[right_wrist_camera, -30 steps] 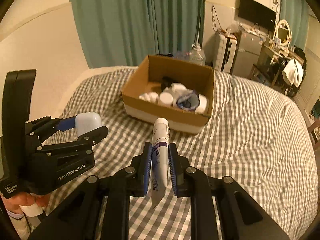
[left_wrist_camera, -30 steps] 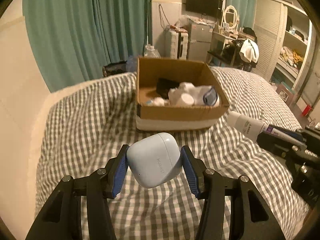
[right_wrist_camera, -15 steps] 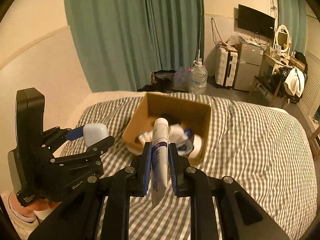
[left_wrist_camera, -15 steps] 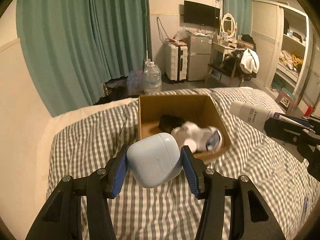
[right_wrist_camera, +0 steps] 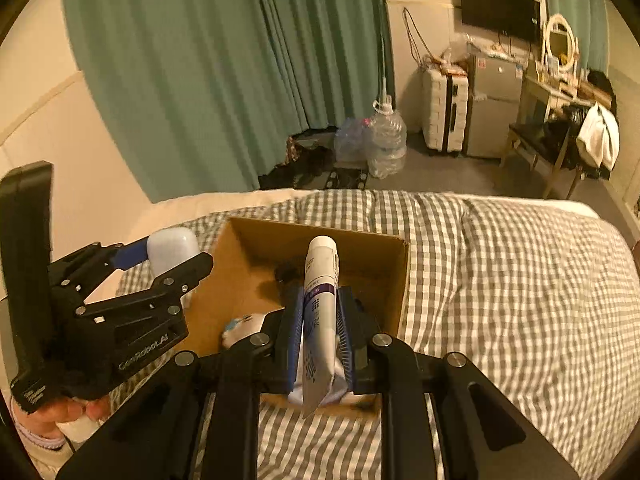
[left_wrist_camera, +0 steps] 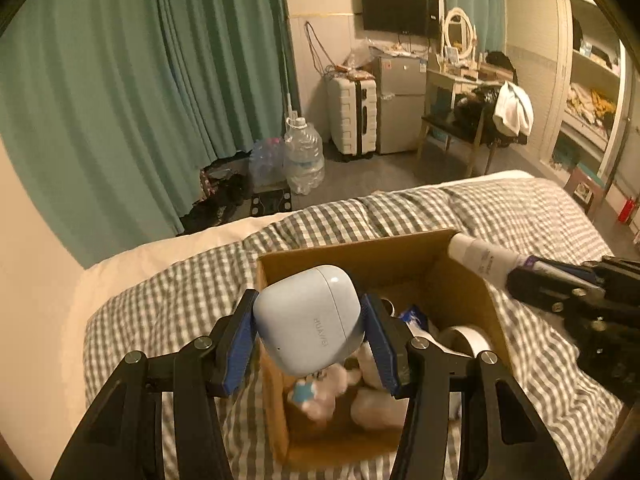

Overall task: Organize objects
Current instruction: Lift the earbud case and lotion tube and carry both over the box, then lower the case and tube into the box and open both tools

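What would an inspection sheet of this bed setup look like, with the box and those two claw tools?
Surface: checked bedspread.
Job's things: blue earbud case; white tube; open cardboard box holding small white items.
Clutter: water jugs on the floor.
Grippers: left gripper clamps the case; right gripper clamps the tube; both over the box.
Cables: wires on the far wall.
Surroundings: green curtain, suitcase, TV.

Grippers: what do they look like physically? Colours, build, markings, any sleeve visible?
Both are matte black linkage frames with silver pivot screws and ribbed blue finger pads. The left gripper has white "GenRobot.AI" lettering on its body and a tall black slab at the rear. The right gripper shows the same build. A pale cuff shows at the left hand. No cables visible.
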